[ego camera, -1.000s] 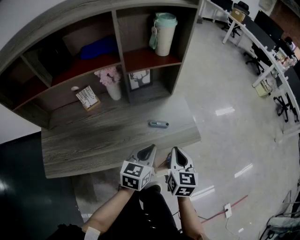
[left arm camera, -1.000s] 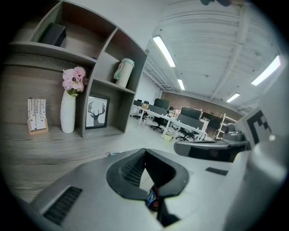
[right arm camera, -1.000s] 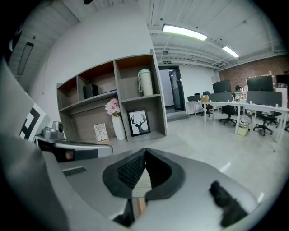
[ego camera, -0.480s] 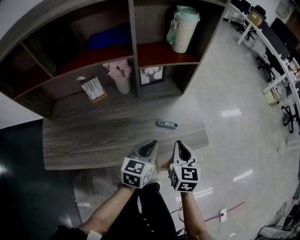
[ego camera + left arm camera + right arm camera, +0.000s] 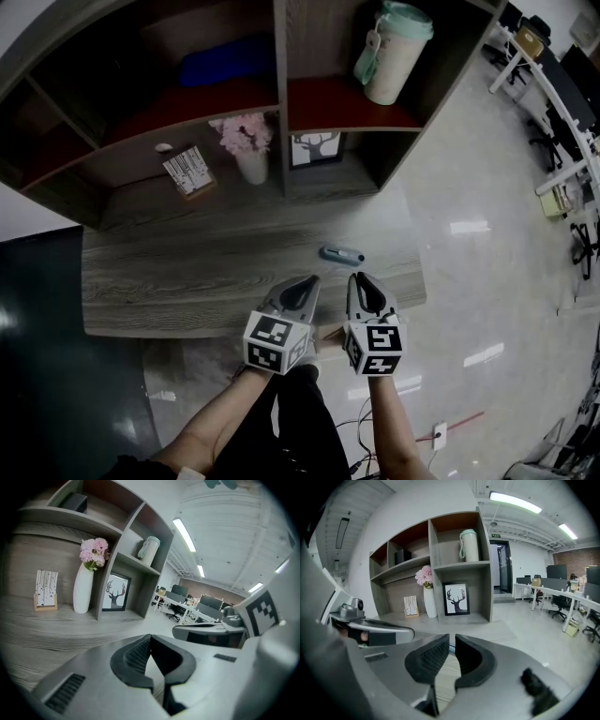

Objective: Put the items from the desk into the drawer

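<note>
Hovering empty, the left gripper and right gripper were held closed. Jaws needed spreading before the grey item was straddled.

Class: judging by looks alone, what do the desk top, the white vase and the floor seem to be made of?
Desk top: wood or wood-look laminate, matte; grey grain lines.
White vase: probably ceramic; smooth, plain.
Floor: polished tile or stone; mirrors ceiling lights.
</note>
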Tool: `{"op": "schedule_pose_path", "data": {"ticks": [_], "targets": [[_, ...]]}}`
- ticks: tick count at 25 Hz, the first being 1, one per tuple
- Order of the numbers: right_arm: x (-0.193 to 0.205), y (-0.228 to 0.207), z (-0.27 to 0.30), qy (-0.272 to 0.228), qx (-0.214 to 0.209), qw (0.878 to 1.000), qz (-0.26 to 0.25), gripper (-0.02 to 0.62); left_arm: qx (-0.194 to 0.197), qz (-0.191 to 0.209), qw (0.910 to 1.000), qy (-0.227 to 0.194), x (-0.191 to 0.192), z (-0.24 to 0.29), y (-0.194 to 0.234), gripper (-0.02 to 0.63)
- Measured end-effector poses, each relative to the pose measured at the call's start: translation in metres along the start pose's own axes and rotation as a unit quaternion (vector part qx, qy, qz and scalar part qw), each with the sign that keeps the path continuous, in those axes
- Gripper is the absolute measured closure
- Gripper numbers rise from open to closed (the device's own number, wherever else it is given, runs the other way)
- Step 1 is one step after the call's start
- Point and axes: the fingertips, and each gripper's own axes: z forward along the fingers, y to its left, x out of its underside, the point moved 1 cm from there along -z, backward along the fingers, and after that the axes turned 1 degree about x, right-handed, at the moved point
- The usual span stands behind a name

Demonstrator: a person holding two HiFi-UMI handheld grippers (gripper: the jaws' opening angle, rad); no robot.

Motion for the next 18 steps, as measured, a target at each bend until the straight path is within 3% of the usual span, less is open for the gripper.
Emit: {"op": "schedule_pose_path", "data": {"ticks": [2,7,18], "targets": [[0.003,0.000,0.010,0.013,-0.017,1.000,-0.004,0.471,-0.001,-0.005,1.0000,0.000,0.000,0.005,0.005,0.597],[0.009,-0.001,0.035,0.044,-0.044,0.998,-0.028,0.388,-0.006,-0.028,0.9996,0.000,0.002,0.017,0.020,0.597],[0.028,-0.001,0.075,0.105,-0.070,0.988,-0.094,0.331,-0.010,-0.059,0.9982,0.001,0.007,0.035,0.046,0.597]]}}
